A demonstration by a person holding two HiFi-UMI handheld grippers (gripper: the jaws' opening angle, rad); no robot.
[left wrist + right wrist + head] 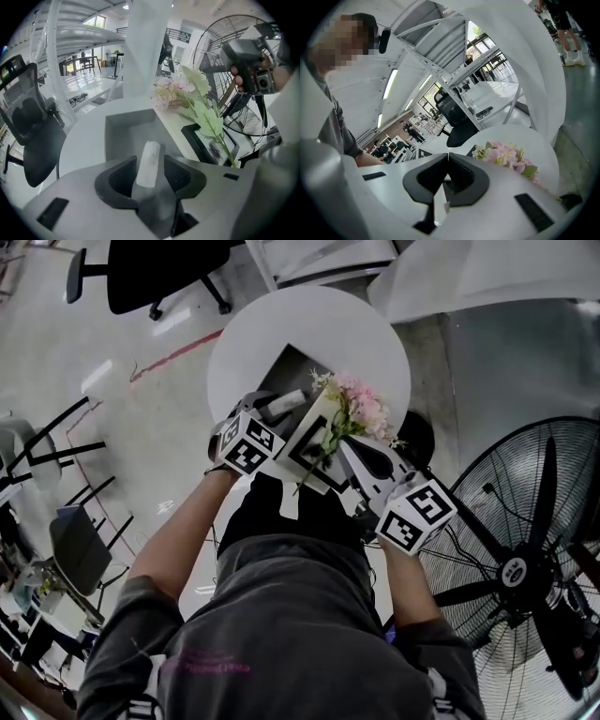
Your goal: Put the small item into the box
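Two jaws of the left gripper [150,159] are spread wide, with the small white item [149,166] upright between them, clear of both pads, over the grey box [117,136] on the round table [84,140]. At 3 o'clock the box's lid [176,124] is pinched by the closed right gripper [449,157]. Pink flowers [176,91] are seen at 1 o'clock.

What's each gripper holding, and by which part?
The left gripper is open; the white stick stands loose between its jaws. The right gripper seems to pinch the box lid by its edge.
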